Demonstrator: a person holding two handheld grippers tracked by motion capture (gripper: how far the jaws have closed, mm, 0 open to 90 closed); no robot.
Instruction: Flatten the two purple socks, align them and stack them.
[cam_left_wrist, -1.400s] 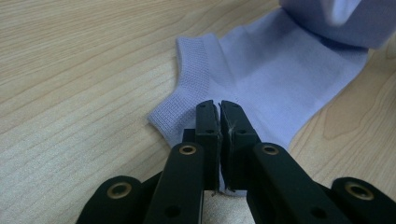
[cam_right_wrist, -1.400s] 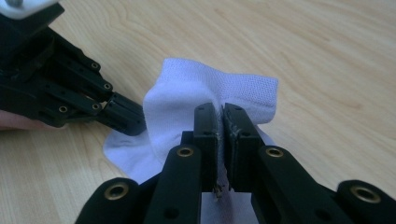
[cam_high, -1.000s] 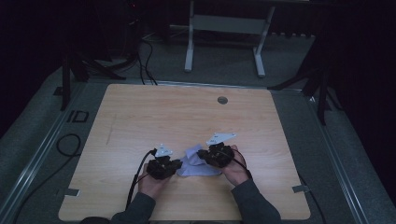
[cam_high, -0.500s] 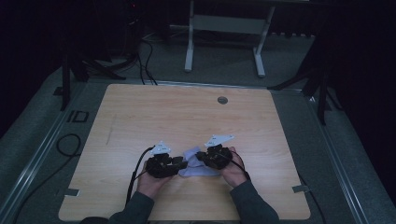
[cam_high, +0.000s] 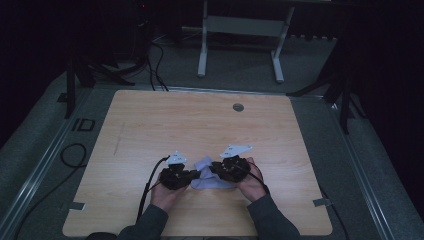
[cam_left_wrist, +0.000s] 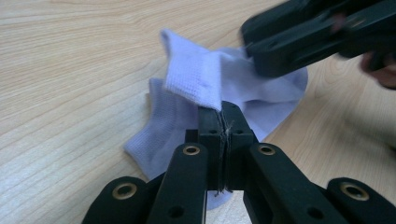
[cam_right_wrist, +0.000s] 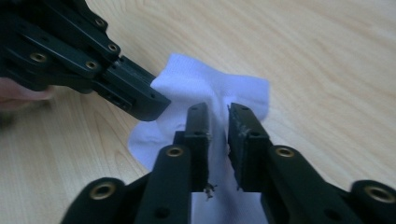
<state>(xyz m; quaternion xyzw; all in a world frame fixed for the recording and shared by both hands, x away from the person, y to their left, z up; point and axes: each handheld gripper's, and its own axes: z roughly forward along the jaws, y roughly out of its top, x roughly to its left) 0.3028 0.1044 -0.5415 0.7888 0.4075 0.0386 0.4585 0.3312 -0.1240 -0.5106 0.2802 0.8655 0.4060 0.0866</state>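
A small white sock (cam_high: 211, 176) lies crumpled on the wooden table (cam_high: 200, 125) between my two grippers. My left gripper (cam_left_wrist: 223, 116) is shut on a fold at the edge of the sock's ribbed cuff (cam_left_wrist: 194, 77), and in the high view this left gripper (cam_high: 196, 174) sits at the sock's left side. My right gripper (cam_right_wrist: 218, 116) points at the sock (cam_right_wrist: 210, 88) from the other side. Its jaws have just been opening and now stand a little apart, with sock fabric showing in the gap and not pinched. The two grippers' tips nearly meet over the sock.
A round grommet hole (cam_high: 238, 107) sits near the table's far edge. A black cable (cam_high: 149, 187) trails from the left gripper toward the front edge. A metal stand (cam_high: 240, 25) is on the floor behind the table. Bare wood surrounds the sock.
The left gripper has edged in against the sock, which now looks more bunched between the two grippers. The right hand has stayed where it was.
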